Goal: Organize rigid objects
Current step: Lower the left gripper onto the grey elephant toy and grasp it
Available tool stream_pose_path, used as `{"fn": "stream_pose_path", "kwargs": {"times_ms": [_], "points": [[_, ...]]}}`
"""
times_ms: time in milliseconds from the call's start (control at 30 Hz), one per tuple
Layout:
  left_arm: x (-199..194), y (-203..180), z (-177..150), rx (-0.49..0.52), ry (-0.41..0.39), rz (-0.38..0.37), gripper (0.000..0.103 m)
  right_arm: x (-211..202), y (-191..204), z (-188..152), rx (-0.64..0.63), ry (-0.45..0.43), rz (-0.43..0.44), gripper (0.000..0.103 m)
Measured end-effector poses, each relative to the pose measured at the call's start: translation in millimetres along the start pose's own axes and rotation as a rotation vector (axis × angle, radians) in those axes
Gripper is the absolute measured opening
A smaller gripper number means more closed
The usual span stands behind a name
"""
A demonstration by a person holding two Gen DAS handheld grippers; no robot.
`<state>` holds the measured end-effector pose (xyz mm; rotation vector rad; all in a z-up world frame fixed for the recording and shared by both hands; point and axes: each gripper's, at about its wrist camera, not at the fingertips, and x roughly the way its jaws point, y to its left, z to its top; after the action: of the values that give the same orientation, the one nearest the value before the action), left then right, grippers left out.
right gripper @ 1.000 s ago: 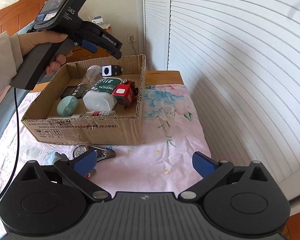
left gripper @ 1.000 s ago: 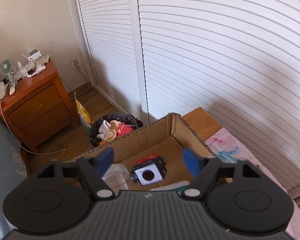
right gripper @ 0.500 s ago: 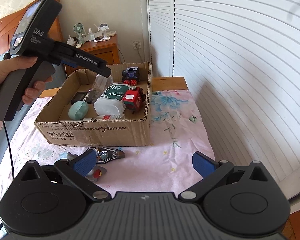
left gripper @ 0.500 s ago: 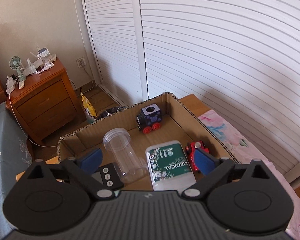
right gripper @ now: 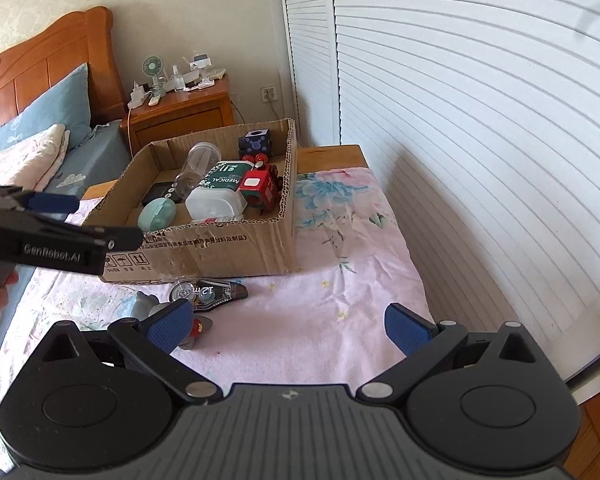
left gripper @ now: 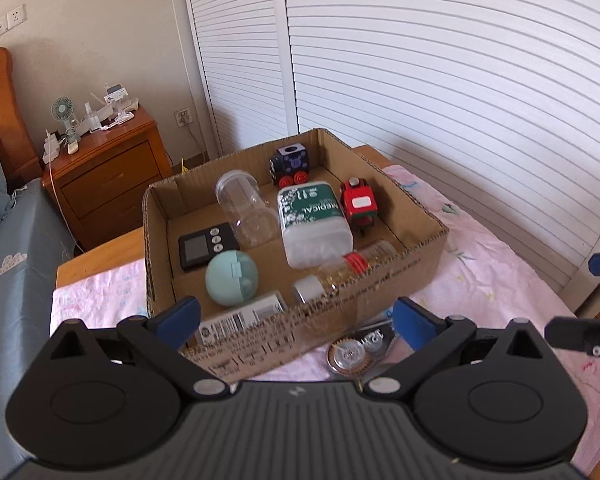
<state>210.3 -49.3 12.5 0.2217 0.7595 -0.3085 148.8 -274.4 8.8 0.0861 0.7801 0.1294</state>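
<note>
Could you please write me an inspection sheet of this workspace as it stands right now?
Surface: pink floral cloth over a wooden table.
Job's things: cardboard box holds a blue toy train, red toy train, Medical bottle, clear jar, black timer, teal case and a small glitter bottle.
Clutter: correction tape and a small grey toy, partly hidden, lie on the cloth in front of the box.
Grippers: left gripper and right gripper both empty, jaws open.
Cables: white cord hangs off the nightstand.
Surroundings: bed, louvred doors.
</note>
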Motion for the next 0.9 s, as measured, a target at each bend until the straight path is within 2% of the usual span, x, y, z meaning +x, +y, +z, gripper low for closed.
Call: {"fn": "stream_pose_path", "kwargs": {"times_ms": [200, 367, 500, 700, 833, 900], "points": [[1.4, -25.1, -41.8, -0.066, 0.009, -0.025, 0.102, -6.7, -21.1, -7.1, 0.063, -0.025, 0.000, 0.103], [16.1, -42.5, -65.0, -0.115, 0.036, 0.004, 0.102, -11.1, -36.5, -12.5, 0.110, -0.035, 0.014, 0.103], [24.8, -46.3, -73.7, -0.165, 0.026, -0.013, 0.102, -9.9, -42.7, -15.5, 0.126, -0.032, 0.015, 0.103], [36.8, -53.9, -75.3, -0.153, 0.003, 0.042, 0.102, -7.5, -42.0, -17.3, 0.118, -0.023, 0.016, 0.103], [41.3, -53.9, -73.7, -0.174, -0.001, 0.025, 0.098, -4.7, -39.8, -17.0, 0.110, -0.014, 0.011, 0.103], [43.4, -52.8, -74.1, -0.187, 0.003, 0.024, 0.092, -3.9, -38.9, -17.3, 0.106, -0.009, 0.010, 0.103]]}}
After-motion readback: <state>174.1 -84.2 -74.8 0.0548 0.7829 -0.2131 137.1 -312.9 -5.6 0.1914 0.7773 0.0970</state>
